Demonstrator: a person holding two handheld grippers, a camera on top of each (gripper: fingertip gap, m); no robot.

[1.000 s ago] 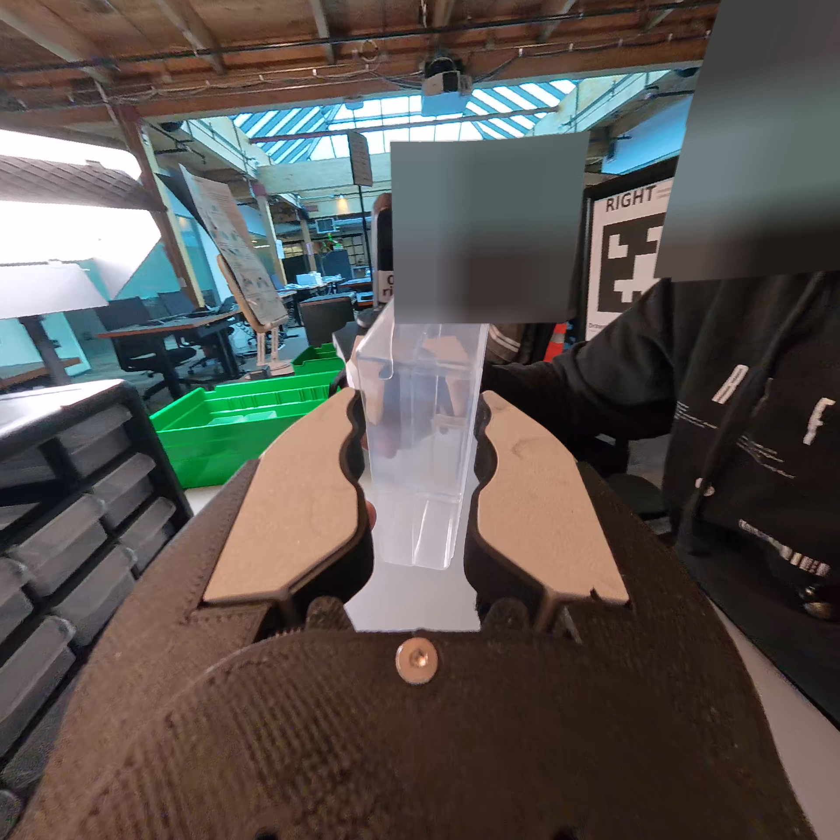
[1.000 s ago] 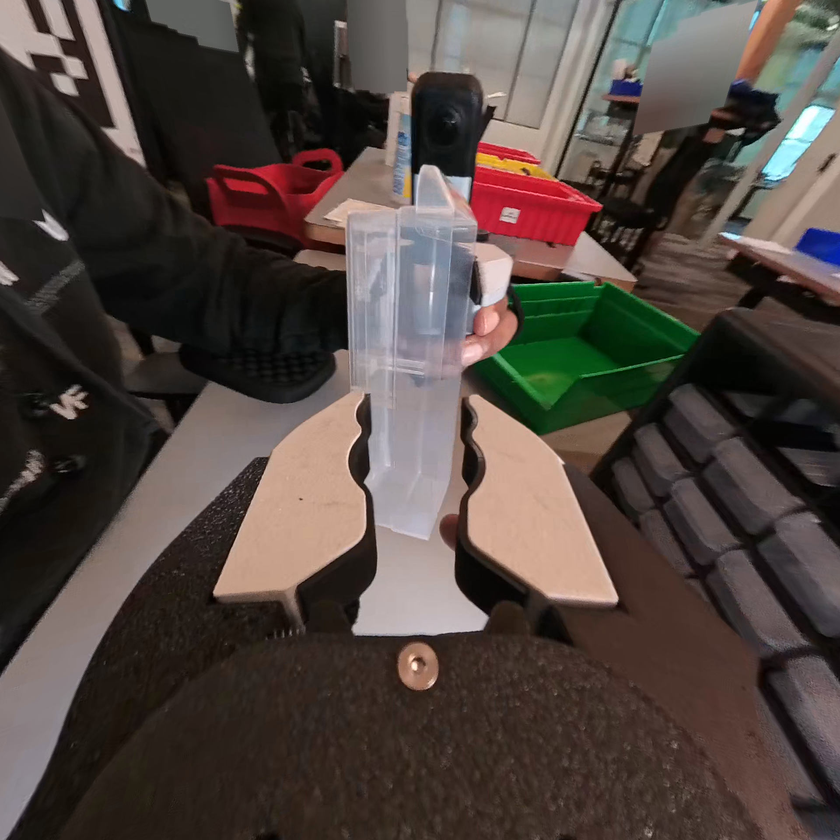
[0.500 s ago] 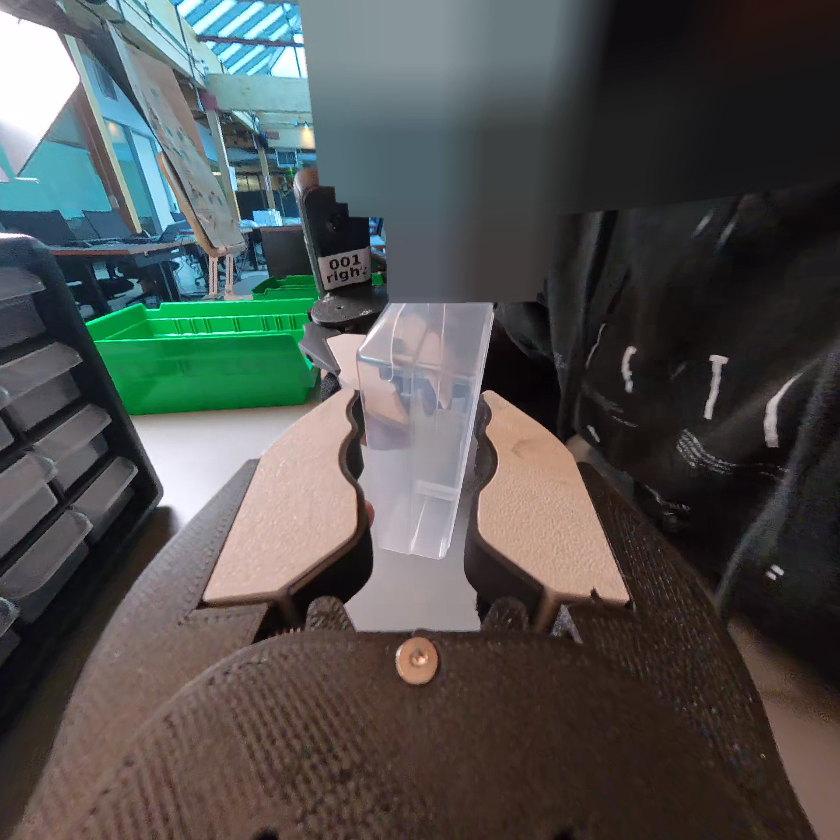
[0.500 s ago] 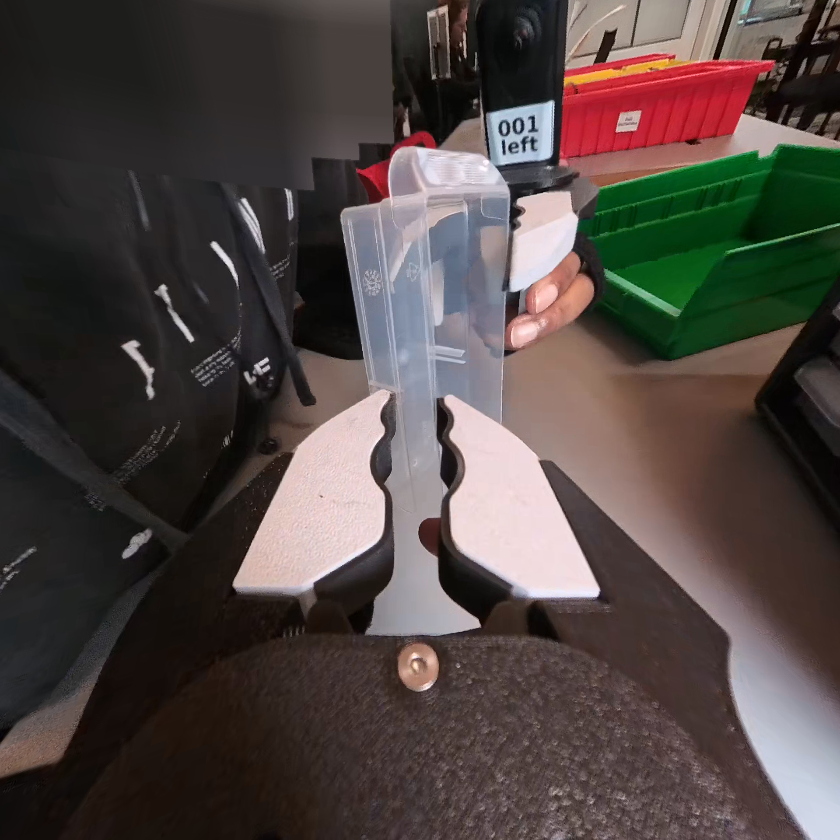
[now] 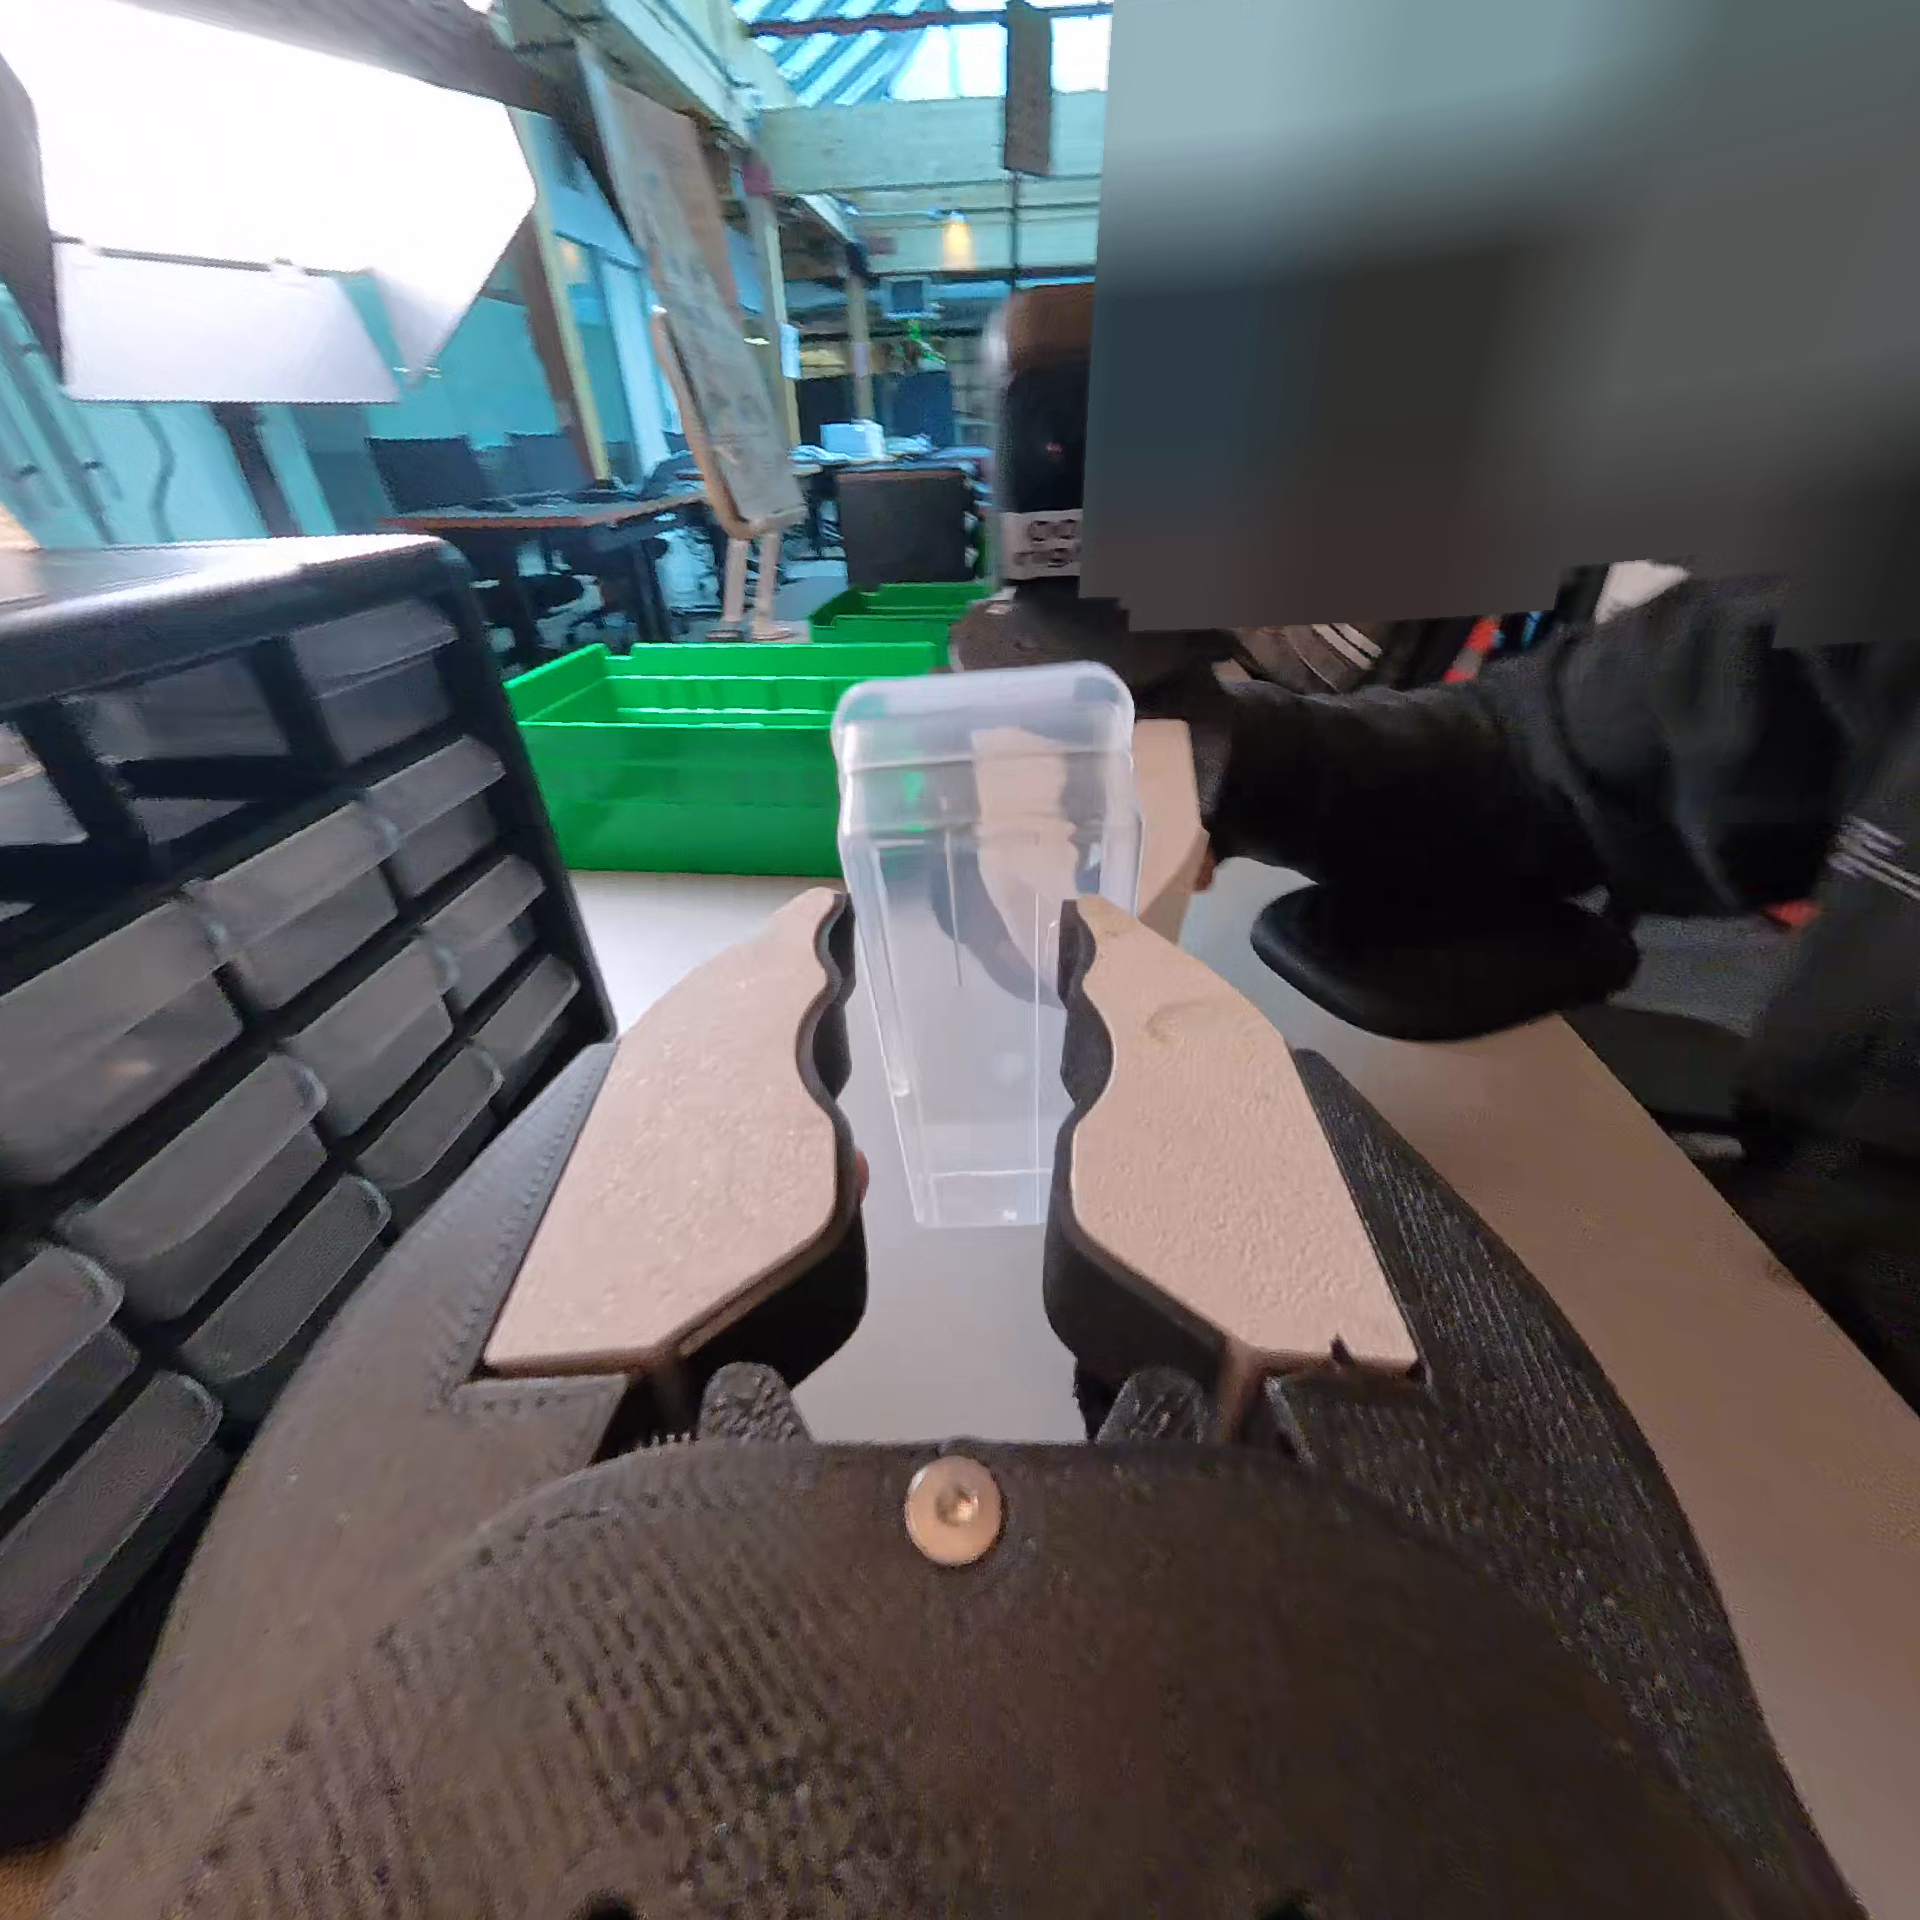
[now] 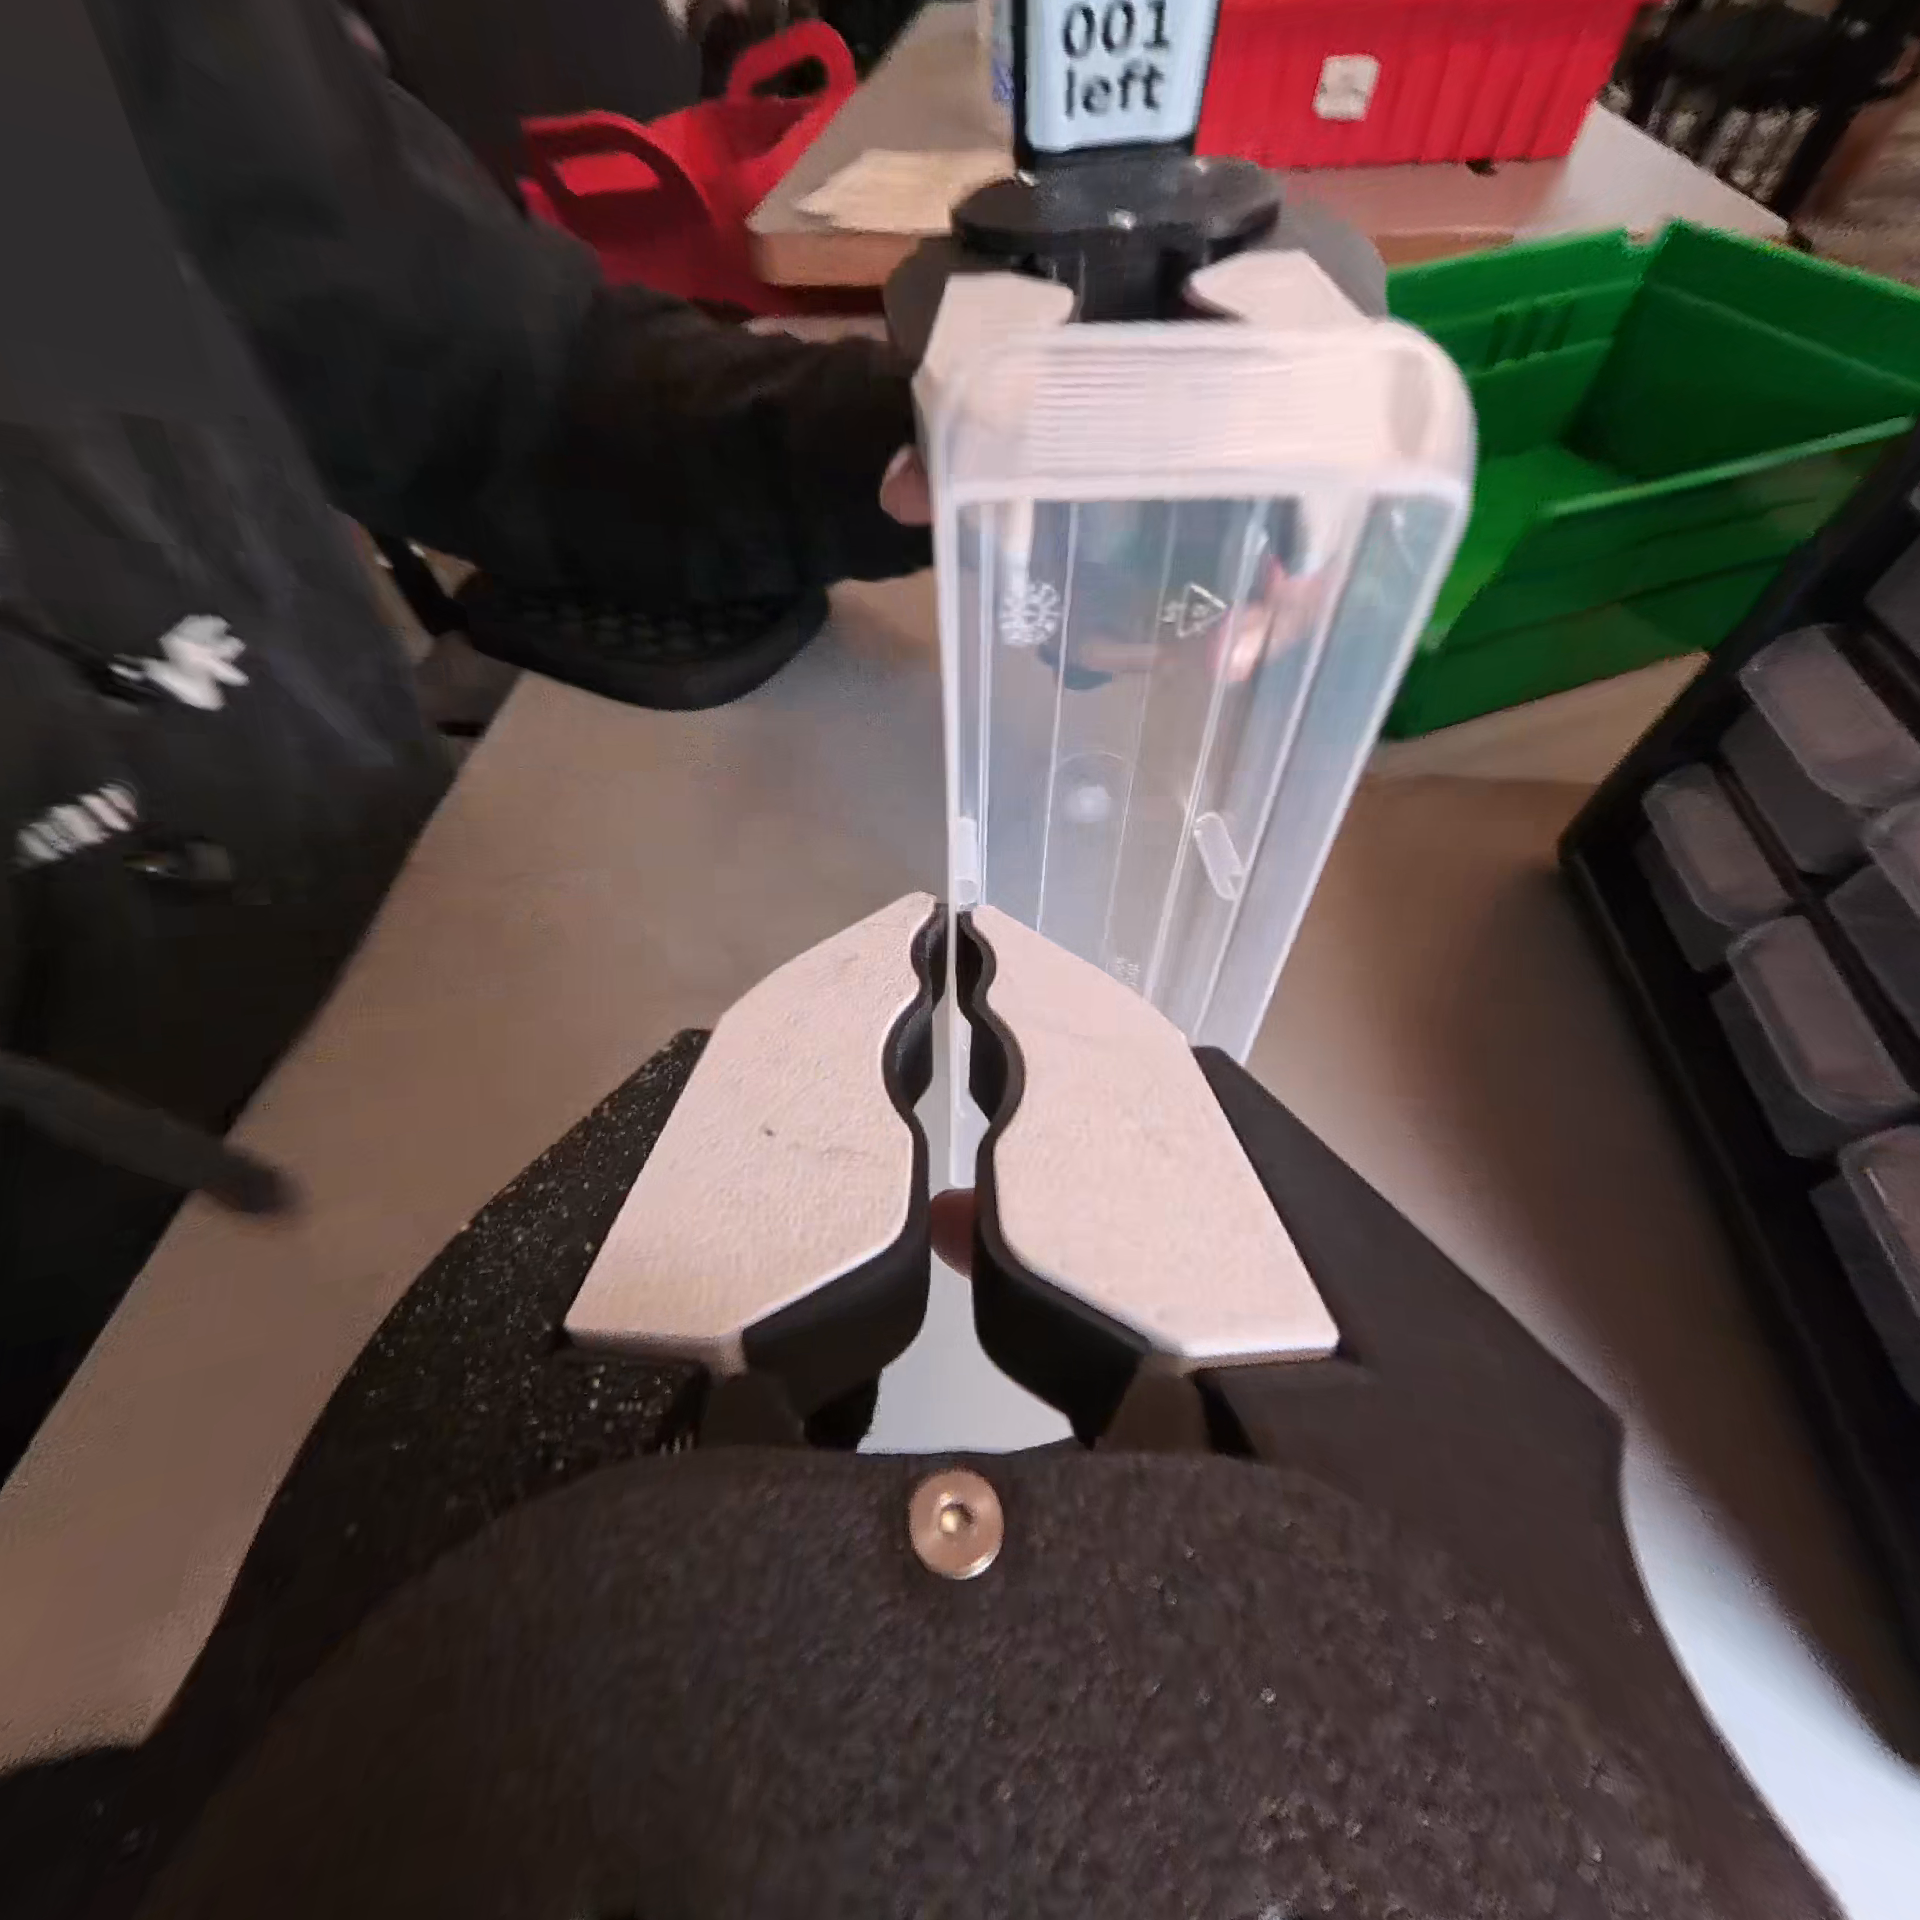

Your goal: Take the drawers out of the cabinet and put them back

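A: Where is the clear plastic drawer point(image 5: 982, 935) now?

B: Out of the cabinet, held in the air above the beige table point(image 5: 1558, 1195) between the two grippers. In the left wrist view it stands straight ahead at twelve o'clock — the left gripper point(image 5: 954, 914) has its fingers on either side of the drawer's body, clamping it.

A: And the right gripper point(image 6: 954, 925)?

B: Its fingers are pressed almost together, pinching one thin side wall of the drawer point(image 6: 1174, 665). The rest of the drawer runs off toward one o'clock.

A: The cabinet?

B: Black, full of grey drawers — at nine o'clock in the left view point(image 5: 260, 935), at three o'clock in the right view point(image 6: 1787, 935). A green bin point(image 5: 707, 769) sits on the table beyond it.
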